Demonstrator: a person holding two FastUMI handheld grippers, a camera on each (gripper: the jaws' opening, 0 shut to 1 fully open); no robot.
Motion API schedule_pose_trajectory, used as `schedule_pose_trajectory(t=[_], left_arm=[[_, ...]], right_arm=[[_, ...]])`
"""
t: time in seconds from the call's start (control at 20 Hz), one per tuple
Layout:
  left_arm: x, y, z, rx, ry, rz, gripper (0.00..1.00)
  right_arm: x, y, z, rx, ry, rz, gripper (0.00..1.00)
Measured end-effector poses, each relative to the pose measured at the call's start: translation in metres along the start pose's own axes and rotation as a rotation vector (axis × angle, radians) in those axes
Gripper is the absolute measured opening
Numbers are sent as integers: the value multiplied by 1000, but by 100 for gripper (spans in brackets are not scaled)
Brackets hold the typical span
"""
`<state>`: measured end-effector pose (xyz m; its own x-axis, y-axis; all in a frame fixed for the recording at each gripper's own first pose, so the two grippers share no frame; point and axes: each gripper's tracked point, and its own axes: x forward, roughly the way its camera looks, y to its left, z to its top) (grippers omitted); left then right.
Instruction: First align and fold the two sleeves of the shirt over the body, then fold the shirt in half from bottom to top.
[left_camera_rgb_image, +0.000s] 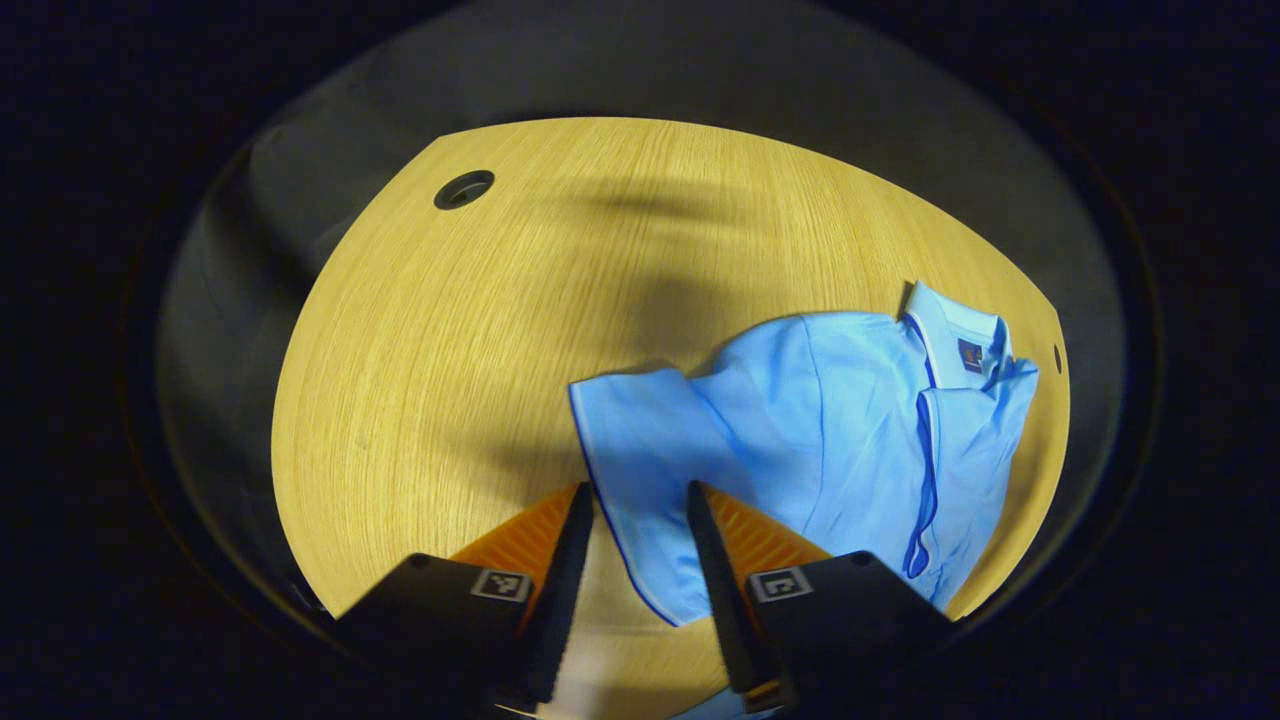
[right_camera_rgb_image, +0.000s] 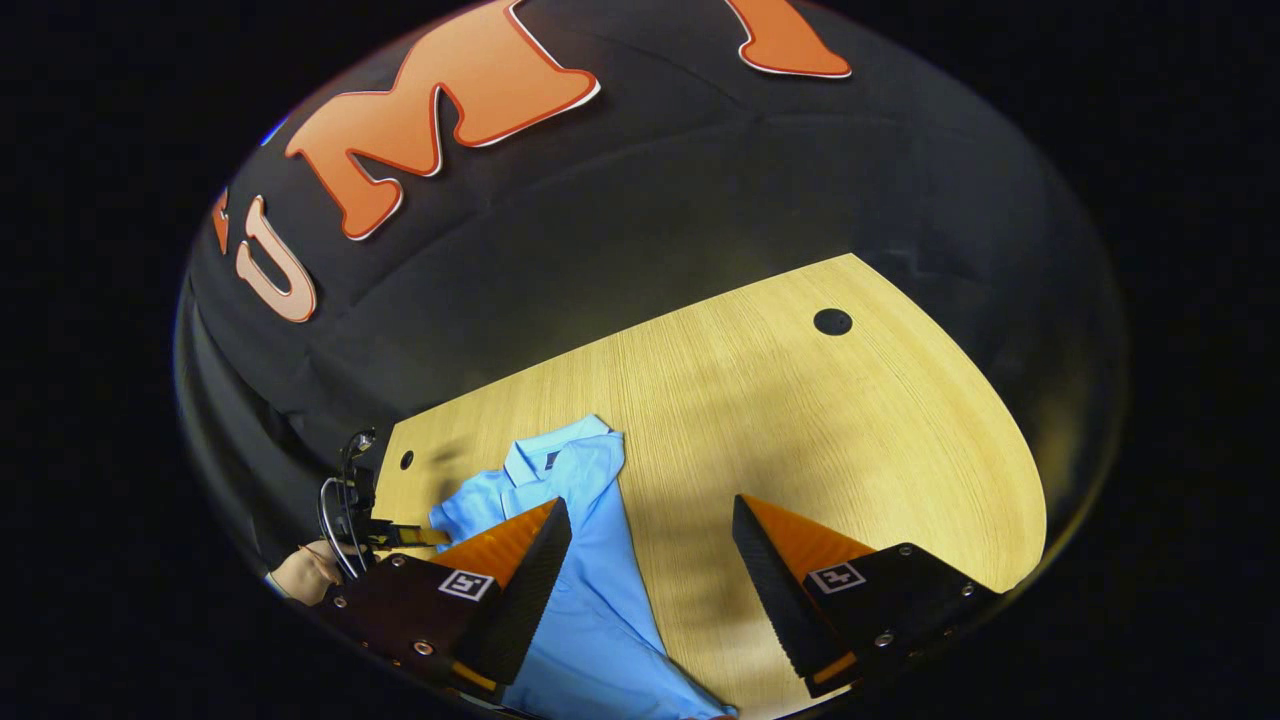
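On wooden bench (left_camera_rgb_image: 450, 360), one blue shirt (left_camera_rgb_image: 840, 420) being laid collar-up, one sleeve (left_camera_rgb_image: 640, 440) spread flat. Left gripper (left_camera_rgb_image: 638, 500) being held with fingers apart over sleeve edge. Right gripper (right_camera_rgb_image: 650, 520) being held wide open, gripping nothing, beside shirt. Two round holes being shown in bench.

We lose the lower body and hem of the light blue shirt (left_camera_rgb_image: 800, 420) in the left gripper view, where it runs under the left gripper (left_camera_rgb_image: 640, 540) and off the bottom edge; its far sleeve is out of sight past the collar side. In the right gripper view the right gripper (right_camera_rgb_image: 650, 560) has one finger (right_camera_rgb_image: 530, 580) covering part of the shirt. The other gripper (right_camera_rgb_image: 350, 510) and its hand (right_camera_rgb_image: 300, 572) sit at the rim, too small for us to tell how the jaws stand.
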<state>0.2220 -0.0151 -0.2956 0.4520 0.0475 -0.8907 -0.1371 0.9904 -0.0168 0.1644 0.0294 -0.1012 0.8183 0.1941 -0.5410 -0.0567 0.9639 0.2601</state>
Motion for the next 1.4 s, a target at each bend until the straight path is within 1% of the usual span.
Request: schedule_pose_trajectory(t=[0.1, 0.15, 0.2, 0.35, 0.6, 0.75, 0.85, 1.1, 1.3, 1.4], left_arm=[[0, -7, -1, -36, 5, -6, 27], [1, -10, -4, -29, 9, -11, 12], [-5, -14, -6, -16, 13, -26, 10], [-18, -26, 2, 10, -21, -50, 9], [-56, -53, 21, 126, -100, -87, 10], [-77, -88, 23, 180, -131, -146, 9], [-87, -112, 24, 212, -146, -184, 9], [-101, -176, 16, 250, -142, -271, 9], [-99, -219, 7, 305, -115, -300, 9], [-93, -237, 2, 324, -108, -305, 9]], right_arm=[[1, -2, -4, 2, 8, 1, 98], [0, -3, -5, 2, 11, 0, 98], [0, -3, -7, 2, 12, 0, 98], [-2, -5, -10, 2, 14, 1, 98], [-8, -4, -7, 1, -1, -2, 99], [-13, -3, -1, -6, -32, 2, 98], [-18, -5, 3, -26, -61, -9, 98], [-34, -4, 8, -74, -111, -10, 98], [-46, -14, 10, -110, -141, -41, 98], [-51, -24, 13, -149, -170, -82, 98]])
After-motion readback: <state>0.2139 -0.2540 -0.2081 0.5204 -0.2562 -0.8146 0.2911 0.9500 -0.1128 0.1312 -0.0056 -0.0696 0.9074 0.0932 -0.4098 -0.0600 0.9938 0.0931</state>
